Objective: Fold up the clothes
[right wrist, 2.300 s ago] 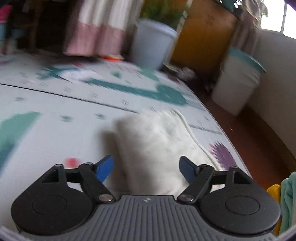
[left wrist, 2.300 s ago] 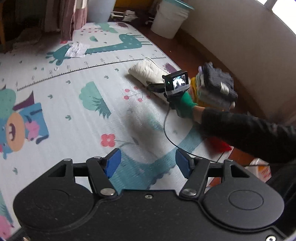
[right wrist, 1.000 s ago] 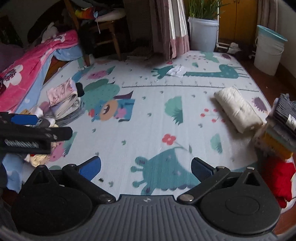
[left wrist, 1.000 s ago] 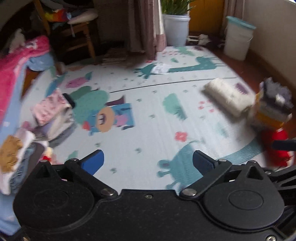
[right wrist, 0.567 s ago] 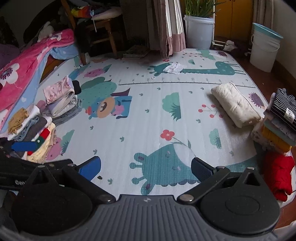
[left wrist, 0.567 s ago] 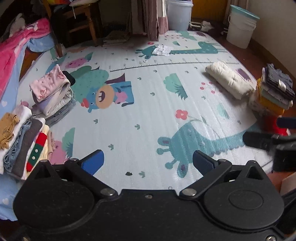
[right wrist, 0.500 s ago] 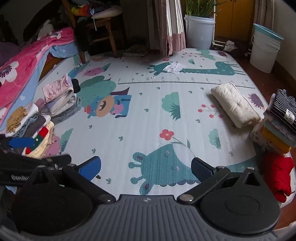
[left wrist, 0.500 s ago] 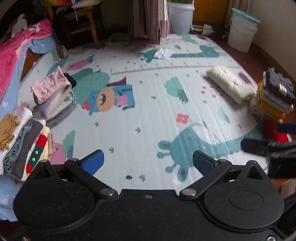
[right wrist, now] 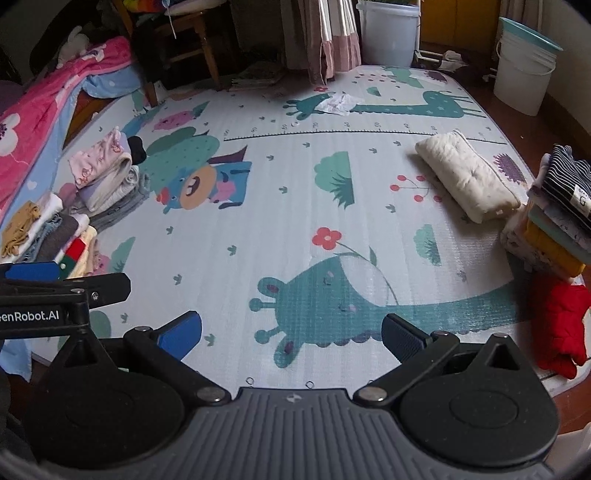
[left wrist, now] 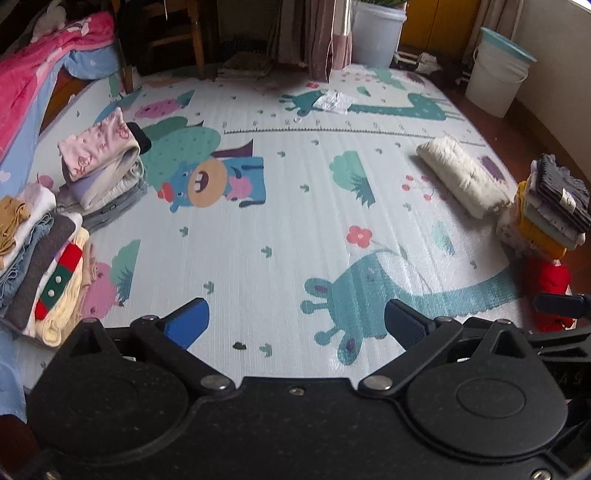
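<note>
The play mat filled most of both your views, printed with a giraffe, a dinosaur and a bear, and bare across its middle. A pink blanket hung over the bed at your far left. Two white buckets stood past the mat's far edge: one by the curtain, and a teal-rimmed one at the far right.

Clothes lay on both sides of the mat. On your left, a row of folded clothes ran along the mat's edge, with a second pile topped by a pink printed piece just behind it. On your right, a tall stack of folded clothes stood at the mat's edge, a dark striped piece on top. A red garment lay crumpled just in front of that stack, half off the mat. A cream rolled blanket lay just beyond the stack, on the mat.

Your left tool was held above the mat's near edge, fingers spread wide, holding nothing. Your right tool was level beside it, also spread wide and holding nothing. Each tool showed at the edge of the other's view. A scrap of white paper lay on the giraffe print at the far side.
</note>
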Demonstrator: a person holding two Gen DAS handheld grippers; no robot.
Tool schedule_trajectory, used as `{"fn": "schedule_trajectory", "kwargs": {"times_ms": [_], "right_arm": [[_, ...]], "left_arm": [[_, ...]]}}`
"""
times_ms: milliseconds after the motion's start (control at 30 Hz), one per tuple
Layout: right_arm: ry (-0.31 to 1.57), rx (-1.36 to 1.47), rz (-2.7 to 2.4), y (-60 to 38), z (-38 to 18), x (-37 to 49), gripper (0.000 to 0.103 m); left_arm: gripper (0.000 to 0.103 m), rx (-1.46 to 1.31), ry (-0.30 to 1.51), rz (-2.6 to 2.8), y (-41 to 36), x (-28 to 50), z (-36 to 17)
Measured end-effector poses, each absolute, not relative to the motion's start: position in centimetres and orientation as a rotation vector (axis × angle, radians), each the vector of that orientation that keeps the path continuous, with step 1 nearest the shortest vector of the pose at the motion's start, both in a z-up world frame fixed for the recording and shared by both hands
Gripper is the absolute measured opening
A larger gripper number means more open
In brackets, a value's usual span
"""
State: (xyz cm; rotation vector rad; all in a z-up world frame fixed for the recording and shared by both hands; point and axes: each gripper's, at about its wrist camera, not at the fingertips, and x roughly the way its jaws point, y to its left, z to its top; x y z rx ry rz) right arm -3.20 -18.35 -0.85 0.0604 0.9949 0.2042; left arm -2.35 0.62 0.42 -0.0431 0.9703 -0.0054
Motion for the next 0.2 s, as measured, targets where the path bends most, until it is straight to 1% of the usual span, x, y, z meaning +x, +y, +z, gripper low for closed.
{"fn": "schedule_trajectory", "kwargs": {"times_ms": [200], "right_arm": [[1.03,0.068,0.197,-18.68,-1.64,-3.25,0.103]], "left_arm": [[0.101,-0.036,0.998,-0.013,0.31,-2.45,-0.33]]}}
